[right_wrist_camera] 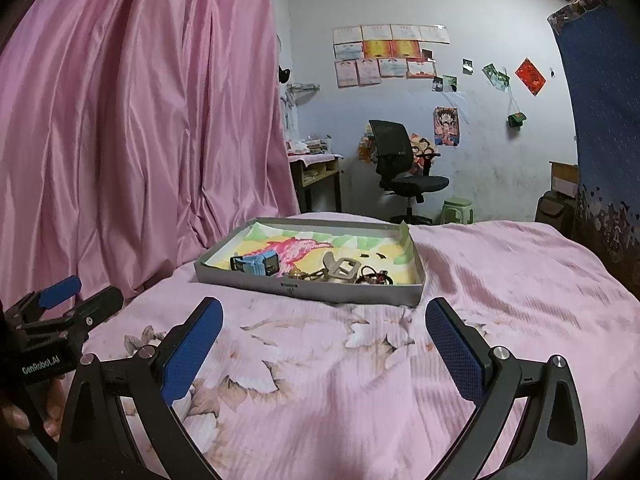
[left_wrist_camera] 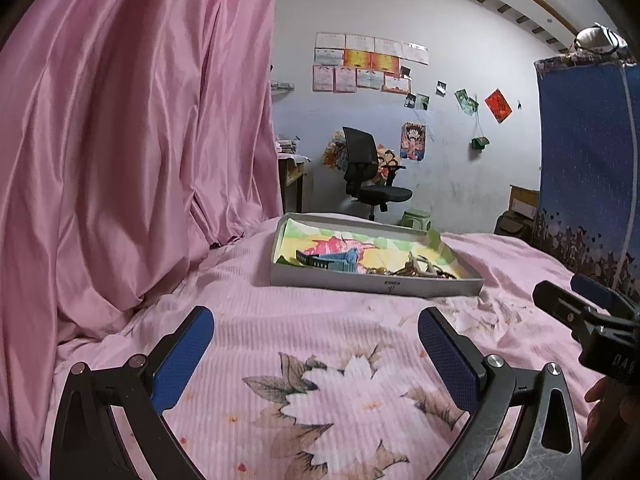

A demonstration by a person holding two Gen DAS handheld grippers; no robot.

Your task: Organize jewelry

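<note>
Pink bedspread (right_wrist_camera: 360, 360) lies bare between both spread, empty claws (left (left_wrist_camera: 316, 360), right (right_wrist_camera: 324, 352)) and the tray (right_wrist_camera: 312, 288).

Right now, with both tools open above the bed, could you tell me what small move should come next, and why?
Probably ease the right tool forward to the box: both tools are empty, short of it, and the jewelry lies near its front wall.

A lived-in bedroom at home: a bed (right_wrist_camera: 500, 280) under a pink floral sheet, a pink curtain (right_wrist_camera: 140, 120) hanging beside it, certificates (right_wrist_camera: 390, 54) and an anime poster (right_wrist_camera: 447, 126) (plus small photos) stuck to the white wall, and a black office chair (right_wrist_camera: 404, 168) near a cluttered desk (right_wrist_camera: 316, 172).
</note>
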